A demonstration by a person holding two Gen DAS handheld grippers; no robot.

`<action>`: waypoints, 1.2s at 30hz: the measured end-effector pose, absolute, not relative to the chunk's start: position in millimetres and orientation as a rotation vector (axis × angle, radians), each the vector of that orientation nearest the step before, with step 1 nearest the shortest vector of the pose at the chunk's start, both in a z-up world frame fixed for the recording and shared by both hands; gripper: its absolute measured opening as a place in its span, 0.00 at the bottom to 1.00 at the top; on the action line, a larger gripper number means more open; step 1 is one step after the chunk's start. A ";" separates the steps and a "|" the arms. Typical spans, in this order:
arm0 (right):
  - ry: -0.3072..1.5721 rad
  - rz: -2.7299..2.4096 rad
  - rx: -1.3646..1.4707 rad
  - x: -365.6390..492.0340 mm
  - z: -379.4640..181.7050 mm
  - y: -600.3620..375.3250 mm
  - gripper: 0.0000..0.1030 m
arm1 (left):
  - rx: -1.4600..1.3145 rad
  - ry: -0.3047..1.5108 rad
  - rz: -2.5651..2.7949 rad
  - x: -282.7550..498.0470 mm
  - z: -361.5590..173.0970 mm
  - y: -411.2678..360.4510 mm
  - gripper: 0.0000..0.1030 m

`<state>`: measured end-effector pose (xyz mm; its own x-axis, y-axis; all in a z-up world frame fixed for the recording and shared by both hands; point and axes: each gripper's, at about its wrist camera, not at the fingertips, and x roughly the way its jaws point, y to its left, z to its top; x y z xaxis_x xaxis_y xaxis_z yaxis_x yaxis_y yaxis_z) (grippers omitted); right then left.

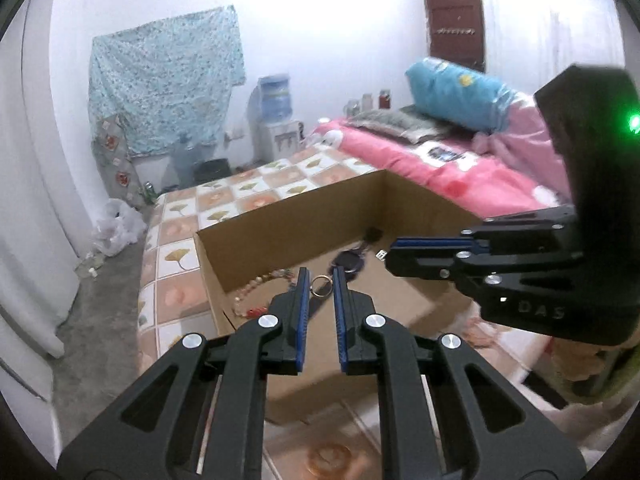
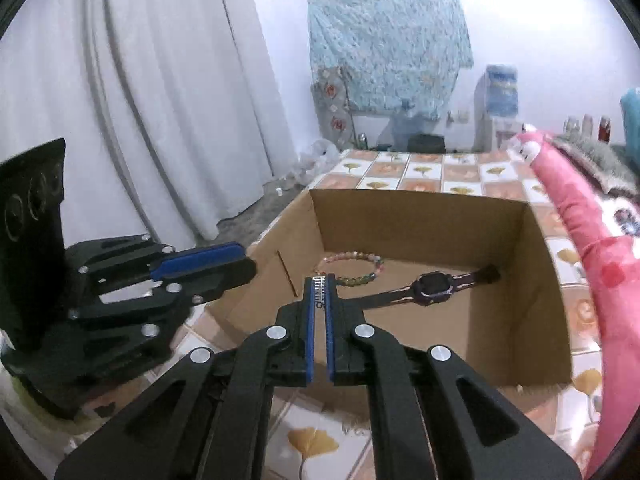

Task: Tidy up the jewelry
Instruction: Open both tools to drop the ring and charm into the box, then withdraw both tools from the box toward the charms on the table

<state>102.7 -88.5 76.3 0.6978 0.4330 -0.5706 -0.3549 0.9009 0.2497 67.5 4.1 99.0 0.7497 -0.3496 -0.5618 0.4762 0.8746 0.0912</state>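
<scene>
Two black handheld grippers with blue finger pads hover over an open brown cardboard box (image 2: 532, 280) set on a bedspread printed with ginkgo-leaf tiles (image 2: 424, 172).

In the left wrist view, the left gripper (image 1: 321, 286) fills the lower centre of the frame, its fingers drawn close and pinching a thin gold-coloured ring (image 1: 321, 285) by its sides at the very tips. The ring sits above the box's near left corner.

In the right wrist view, the right gripper (image 2: 319, 290) rises from the bottom centre, its pads pressed nearly together on a small silver piece with a row of stones (image 2: 319, 286), seen edge-on at the tips; what kind of piece it is cannot be told.

On the box floor, a bracelet of mixed pastel beads (image 2: 352, 268) lies toward the back left corner in the right wrist view, and a dark purple wristwatch with a patterned strap (image 2: 434, 285) stretches across the middle toward the right wall. The two are near each other but apart.

A rumpled pink quilt (image 1: 460, 172) and a blue pillow (image 1: 456, 94) occupy the upper right of the left wrist view. A pale blue floral cloth (image 2: 388, 48) hangs on the far wall at upper centre of the right wrist view, beside a water dispenser (image 2: 498, 108), with white curtains (image 2: 160, 100) filling the upper left.
</scene>
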 end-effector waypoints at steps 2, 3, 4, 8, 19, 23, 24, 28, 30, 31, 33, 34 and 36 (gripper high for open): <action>0.710 0.414 0.129 121.6 66.3 -85.9 0.05 | 0.261 0.591 -0.434 82.8 92.3 -1.5 0.11; 0.732 0.398 0.140 128.9 61.2 -85.9 0.05 | 0.274 0.608 -0.424 90.9 88.1 -4.8 0.11; 0.752 0.392 0.145 133.9 57.4 -86.0 0.05 | 0.289 0.627 -0.408 98.7 83.8 -7.7 0.11; 0.839 0.358 0.148 155.3 35.1 -81.2 0.05 | 0.318 0.665 -0.362 113.6 72.2 -12.1 0.11; 0.838 0.337 0.178 154.7 28.6 -85.7 0.32 | 0.334 0.673 -0.285 112.7 68.3 -11.7 0.27; 0.804 0.334 0.195 145.7 35.4 -90.1 0.36 | 0.314 0.665 -0.286 107.9 74.7 -8.7 0.28; 0.790 0.336 0.197 142.0 37.8 -91.0 0.38 | 0.306 0.663 -0.289 106.6 76.4 -7.6 0.29; 0.696 0.363 0.212 119.6 49.5 -98.0 0.45 | 0.249 0.640 -0.327 92.3 86.1 0.0 0.38; 0.635 0.380 0.203 100.6 55.1 -102.4 0.49 | 0.222 0.624 -0.354 80.1 91.9 5.5 0.39; 0.606 0.388 0.190 88.8 57.2 -104.7 0.52 | 0.204 0.615 -0.375 73.5 94.5 8.6 0.43; 0.571 0.403 0.163 68.0 59.0 -108.5 0.53 | 0.171 0.601 -0.414 62.5 97.7 13.3 0.47; 0.563 0.407 0.147 58.1 58.9 -110.6 0.54 | 0.153 0.592 -0.446 53.5 99.5 16.1 0.49; 0.561 0.411 0.127 37.5 56.4 -116.1 0.54 | 0.152 0.574 -0.479 40.5 100.7 17.1 0.52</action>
